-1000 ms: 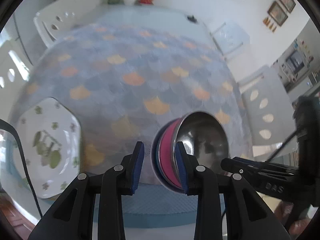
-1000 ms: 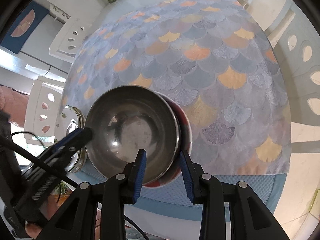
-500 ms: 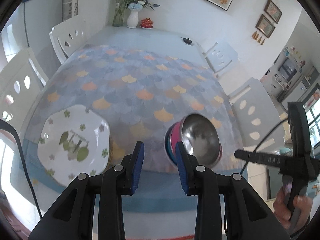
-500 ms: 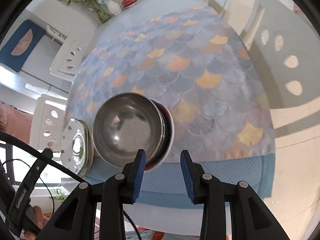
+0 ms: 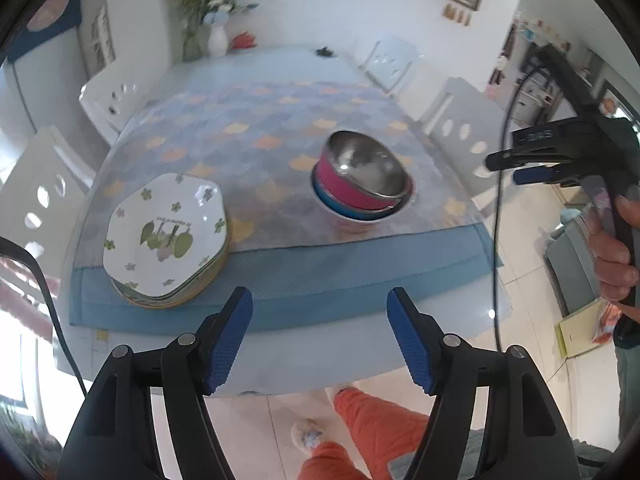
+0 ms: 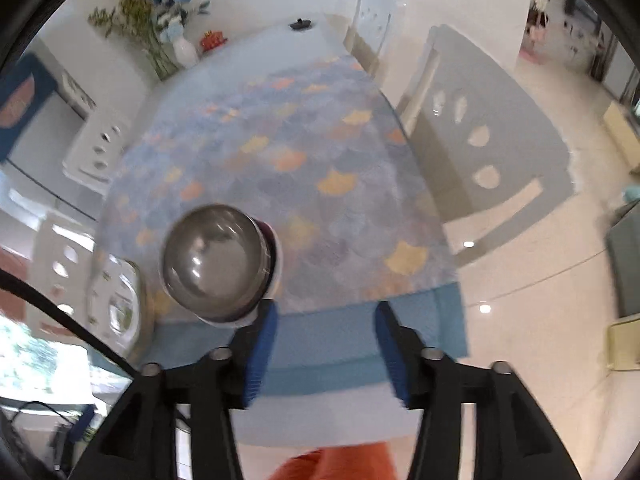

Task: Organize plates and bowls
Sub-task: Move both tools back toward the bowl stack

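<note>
A stack of bowls [image 5: 362, 184], steel one on top of pink and blue ones over a white one, stands on the scale-patterned cloth; the same bowls [image 6: 218, 264] show in the right wrist view. A stack of white floral plates [image 5: 166, 236] sits to their left near the table's front edge, and these plates [image 6: 120, 308] appear blurred at the left of the right wrist view. My left gripper [image 5: 320, 334] hangs over the table's front edge, jaws opening, nothing between them. My right gripper [image 6: 322, 350] is also opening and empty, seen from the left wrist as [image 5: 516, 168] in a hand.
White chairs [image 5: 460, 120] stand around the table. A vase of flowers [image 5: 216, 36] and a small red pot [image 5: 244, 40] sit at the far end. A person's orange trouser legs [image 5: 360, 432] and slippers are below the table edge. A black cable [image 5: 500, 200] hangs at right.
Both grippers let go of the bowl stack, pulled back and up from the table, and their jaws have widened. The bowls stay where they were set down.
</note>
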Action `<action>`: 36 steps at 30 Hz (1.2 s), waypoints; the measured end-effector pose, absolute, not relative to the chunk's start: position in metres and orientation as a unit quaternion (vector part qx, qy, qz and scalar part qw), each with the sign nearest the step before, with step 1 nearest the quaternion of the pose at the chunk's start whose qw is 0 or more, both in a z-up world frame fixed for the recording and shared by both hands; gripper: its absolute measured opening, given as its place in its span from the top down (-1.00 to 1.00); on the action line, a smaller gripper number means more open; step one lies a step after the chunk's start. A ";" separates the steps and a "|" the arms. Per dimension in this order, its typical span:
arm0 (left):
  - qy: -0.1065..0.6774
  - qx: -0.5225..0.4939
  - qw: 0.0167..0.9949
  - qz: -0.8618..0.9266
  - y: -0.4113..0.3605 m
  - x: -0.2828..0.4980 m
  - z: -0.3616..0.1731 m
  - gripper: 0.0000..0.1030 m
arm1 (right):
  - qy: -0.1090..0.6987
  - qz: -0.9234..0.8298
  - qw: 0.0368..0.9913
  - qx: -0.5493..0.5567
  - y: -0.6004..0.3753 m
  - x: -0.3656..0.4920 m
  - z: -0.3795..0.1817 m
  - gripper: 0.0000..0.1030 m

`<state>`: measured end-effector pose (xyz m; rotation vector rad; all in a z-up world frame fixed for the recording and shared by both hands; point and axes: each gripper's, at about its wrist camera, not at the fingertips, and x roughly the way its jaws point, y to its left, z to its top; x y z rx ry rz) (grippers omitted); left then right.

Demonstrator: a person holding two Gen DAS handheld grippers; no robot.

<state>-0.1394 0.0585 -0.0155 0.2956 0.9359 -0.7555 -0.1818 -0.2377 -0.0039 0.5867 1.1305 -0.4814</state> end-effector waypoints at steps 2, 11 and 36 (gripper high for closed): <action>0.429 0.133 0.815 -0.367 0.063 -0.151 -0.009 -0.32 | 0.525 -0.209 0.771 0.293 -0.234 -0.189 -0.008 -0.03; 0.426 0.102 0.818 -0.373 0.084 -0.165 0.005 -0.36 | 0.537 -0.136 0.728 0.404 -0.217 -0.215 -0.043 -0.08; 0.476 -0.036 0.784 -0.397 0.034 -0.091 0.016 -0.36 | 0.473 -0.073 0.843 0.244 -0.177 -0.195 0.028 -0.16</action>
